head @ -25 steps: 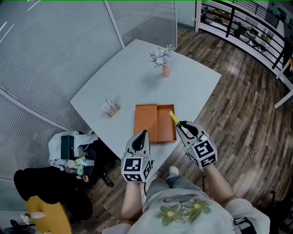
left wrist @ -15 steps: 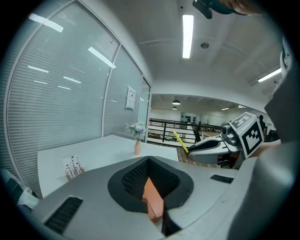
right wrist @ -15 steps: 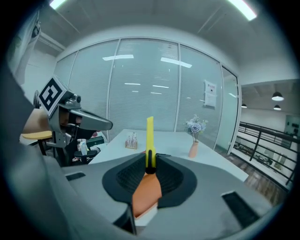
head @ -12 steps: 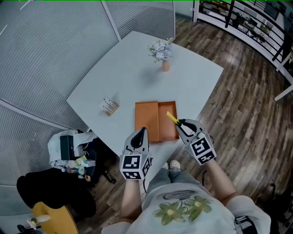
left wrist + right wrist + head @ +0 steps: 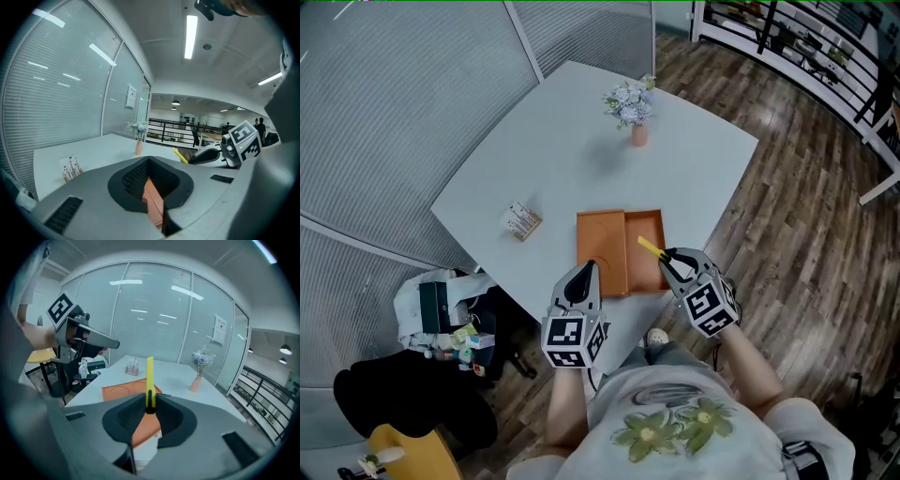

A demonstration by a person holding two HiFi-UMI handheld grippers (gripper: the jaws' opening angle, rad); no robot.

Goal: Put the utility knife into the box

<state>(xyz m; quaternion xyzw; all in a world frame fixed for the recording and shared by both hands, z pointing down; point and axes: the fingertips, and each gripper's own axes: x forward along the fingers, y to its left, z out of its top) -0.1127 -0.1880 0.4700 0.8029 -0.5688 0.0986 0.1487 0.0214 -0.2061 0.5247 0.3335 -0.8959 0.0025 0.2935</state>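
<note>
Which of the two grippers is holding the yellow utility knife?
The right gripper: the utility knife is clamped between its jaws, while the left gripper holds nothing.

A white counter (image 5: 572, 141) with rounded corners stands in the corner of a bright office. Two glass partition walls (image 5: 384, 103) lined with closed horizontal blinds meet behind it, and a paper notice (image 5: 131, 97) hangs on one pane. The floor (image 5: 806, 234) is dark wood plank. A black metal railing (image 5: 806, 47) runs along the far side of the room. Long strip lights (image 5: 190, 36) glow on the white ceiling. A yellow seat (image 5: 398, 450) stands beside the glass, near the counter.
</note>
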